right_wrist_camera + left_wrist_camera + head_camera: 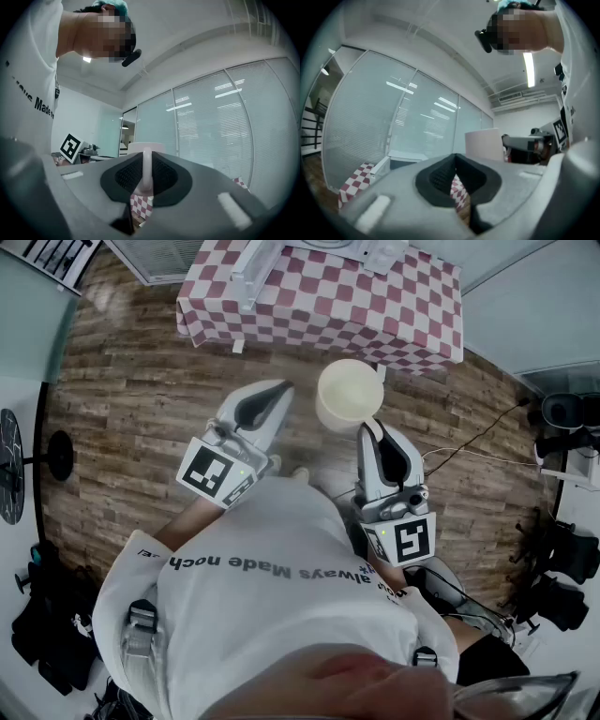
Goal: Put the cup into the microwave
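A cream cup hangs in the air above the wood floor, in front of the person's chest. My right gripper is shut on the cup's handle. In the right gripper view the white handle stands pinched between the black pads, with the cup's body just beyond. My left gripper is held level to the left of the cup, apart from it, shut with nothing in it. From the left gripper view its jaws meet, and the cup shows off to the right. I cannot make out the microwave for certain.
A table with a red-and-white checked cloth stands ahead and carries white items at its far edge. Cables and black equipment lie on the floor to the right. Glass walls with blinds enclose the room.
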A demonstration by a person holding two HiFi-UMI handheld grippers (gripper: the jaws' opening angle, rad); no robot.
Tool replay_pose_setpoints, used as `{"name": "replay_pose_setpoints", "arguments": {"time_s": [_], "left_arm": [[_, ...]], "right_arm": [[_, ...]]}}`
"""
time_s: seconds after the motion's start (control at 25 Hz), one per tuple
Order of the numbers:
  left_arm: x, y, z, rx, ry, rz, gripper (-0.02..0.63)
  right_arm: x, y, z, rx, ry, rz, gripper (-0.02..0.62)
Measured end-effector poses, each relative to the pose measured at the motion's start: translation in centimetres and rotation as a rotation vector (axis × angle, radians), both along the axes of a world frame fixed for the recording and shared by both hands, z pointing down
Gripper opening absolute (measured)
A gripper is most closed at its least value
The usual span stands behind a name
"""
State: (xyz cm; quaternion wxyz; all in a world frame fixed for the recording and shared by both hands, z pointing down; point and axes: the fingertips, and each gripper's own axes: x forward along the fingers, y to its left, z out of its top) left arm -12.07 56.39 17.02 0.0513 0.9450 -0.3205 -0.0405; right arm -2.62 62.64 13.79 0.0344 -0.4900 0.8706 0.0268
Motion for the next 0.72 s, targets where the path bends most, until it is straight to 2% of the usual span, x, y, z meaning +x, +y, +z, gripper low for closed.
{"name": "replay_pose_setpoints", "arguments": {"time_s": [0.28,0.72], "left_arm": [[-1.3,-0.6,-0.2,-0.004,0.006,0.007,0.005],[-5.7,-2.1,0.0,-0.008,0.014,0.048,0.004]], "right_arm": [[-1.5,-0.7,-0.2,0.001,0.002,-0.001,0.04],[-6.1,-2.2,0.2,-0.009,-0.018,0.038,0.04]]}}
